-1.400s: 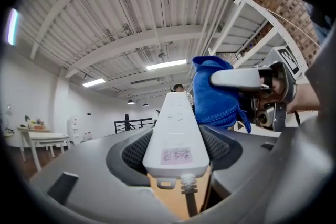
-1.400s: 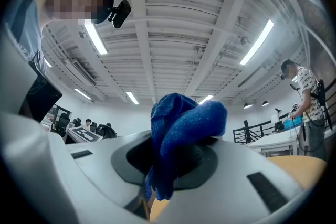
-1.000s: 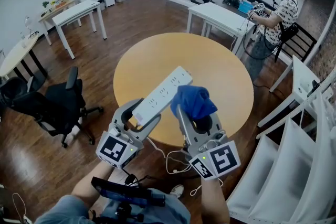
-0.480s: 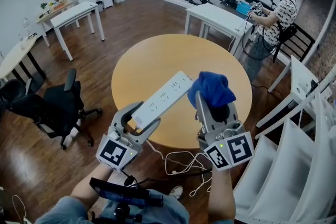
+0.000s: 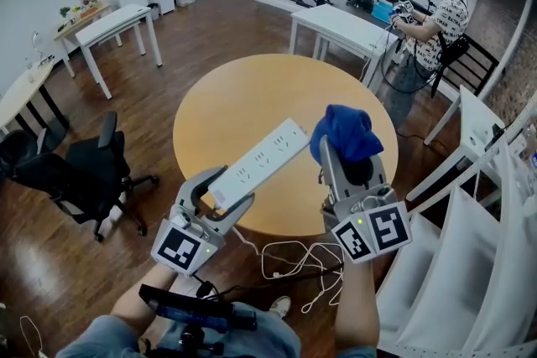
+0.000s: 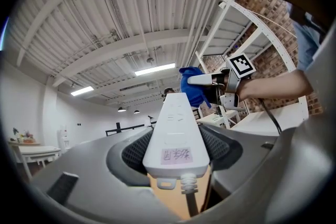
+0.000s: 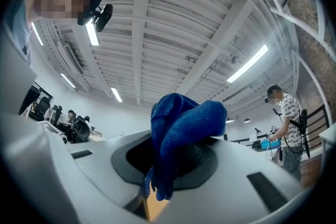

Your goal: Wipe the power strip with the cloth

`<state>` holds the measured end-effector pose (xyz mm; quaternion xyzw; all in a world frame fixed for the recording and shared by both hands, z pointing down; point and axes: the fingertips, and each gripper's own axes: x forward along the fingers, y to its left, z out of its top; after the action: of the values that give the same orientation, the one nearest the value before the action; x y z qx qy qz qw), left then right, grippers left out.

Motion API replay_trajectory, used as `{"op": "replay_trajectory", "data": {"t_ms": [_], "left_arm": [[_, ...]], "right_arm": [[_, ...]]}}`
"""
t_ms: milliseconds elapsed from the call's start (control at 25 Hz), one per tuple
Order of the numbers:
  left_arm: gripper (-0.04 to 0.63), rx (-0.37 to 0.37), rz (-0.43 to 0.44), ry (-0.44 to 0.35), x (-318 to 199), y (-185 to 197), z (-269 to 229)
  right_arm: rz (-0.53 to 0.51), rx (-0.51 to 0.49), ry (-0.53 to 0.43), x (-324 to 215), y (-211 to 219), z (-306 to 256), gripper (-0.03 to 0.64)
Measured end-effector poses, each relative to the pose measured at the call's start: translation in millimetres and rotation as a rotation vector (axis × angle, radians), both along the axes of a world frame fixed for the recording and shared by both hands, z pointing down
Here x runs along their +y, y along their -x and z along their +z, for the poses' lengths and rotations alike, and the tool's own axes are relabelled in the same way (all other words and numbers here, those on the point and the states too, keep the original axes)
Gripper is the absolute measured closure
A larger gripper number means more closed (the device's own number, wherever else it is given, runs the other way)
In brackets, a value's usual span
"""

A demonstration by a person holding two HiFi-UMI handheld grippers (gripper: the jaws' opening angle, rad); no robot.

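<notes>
Head view has your left gripper [image 5: 223,195] with its jaws clamped on the plug end of the white power strip [image 5: 262,157], which you hold in the air above the round wooden table [image 5: 252,92], its cord [image 5: 289,257] hanging down below. The strip's long axis runs from those jaws up and to the right, away from you, with the socket face turned upward. Your right gripper [image 5: 349,157] has its jaws closed on the blue cloth [image 5: 346,132], which bunches out past the tips. The cloth sits just to the right of the strip's far end, near it but apart, with a clear gap between them. The left gripper view agrees, showing the cloth beyond the far tip and off to the right. So the wiping falls to your right side: you likely need to bring the cloth leftward onto the socket face, then draw it along the strip's length toward the left jaws.
</notes>
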<state>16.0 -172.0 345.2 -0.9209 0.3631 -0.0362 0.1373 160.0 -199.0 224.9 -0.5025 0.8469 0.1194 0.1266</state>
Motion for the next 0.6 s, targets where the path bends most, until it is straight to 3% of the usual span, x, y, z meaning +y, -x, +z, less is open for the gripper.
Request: {"op": "replay_trajectory", "data": {"t_ms": [360, 600], "left_arm": [[0.308, -0.072, 0.021, -0.030, 10.9, -8.1, 3.6], [0.308, -0.081, 0.024, -0.031, 13.8, -10.2, 6.2]], "right_arm": [[0.004, 0.040, -0.006, -10.7, 1.2, -12.3, 0.541], [-0.022, 0.062, -0.009, -16.9, 15.0, -17.9, 0.541]]}}
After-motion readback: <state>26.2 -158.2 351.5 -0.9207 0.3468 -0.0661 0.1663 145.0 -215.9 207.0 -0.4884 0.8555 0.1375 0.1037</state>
